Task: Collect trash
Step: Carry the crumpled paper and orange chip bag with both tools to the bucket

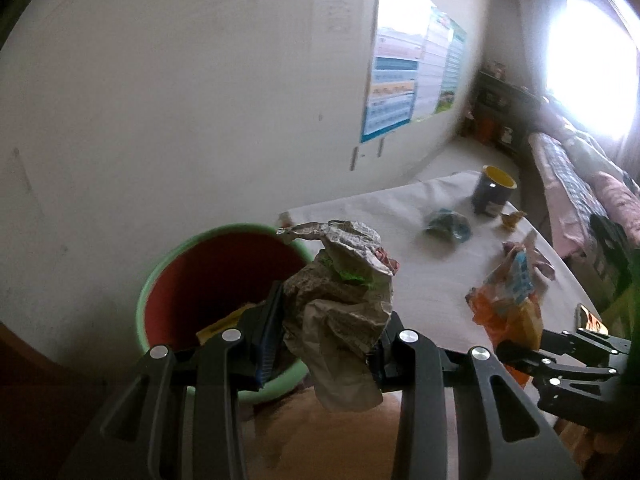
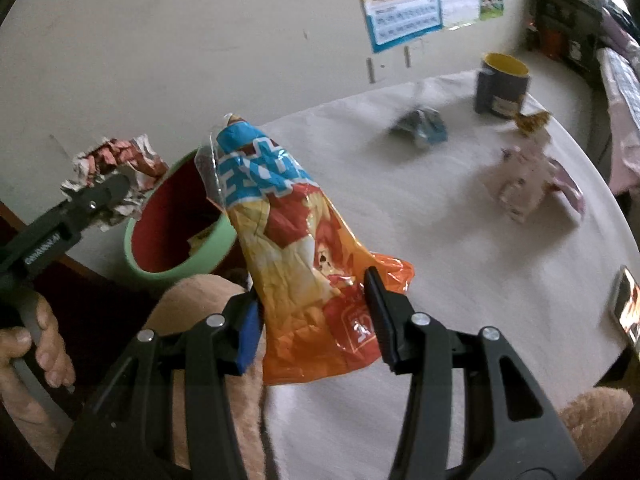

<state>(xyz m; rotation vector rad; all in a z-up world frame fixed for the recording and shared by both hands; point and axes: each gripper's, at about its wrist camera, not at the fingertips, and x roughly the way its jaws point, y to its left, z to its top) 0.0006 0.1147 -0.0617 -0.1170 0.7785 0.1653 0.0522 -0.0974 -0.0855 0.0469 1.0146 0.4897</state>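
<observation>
My left gripper is shut on a crumpled newspaper wad, held beside the rim of a green bin with a red inside. The wad and bin also show in the right wrist view. My right gripper is shut on an orange and blue snack bag, held above the white table to the right of the bin. The bag shows in the left wrist view too. A yellow scrap lies inside the bin.
On the table lie a blue crumpled wrapper, a pink wrapper, a small yellow wrapper and a dark mug with yellow inside. A phone lies at the right edge. A wall with posters stands behind.
</observation>
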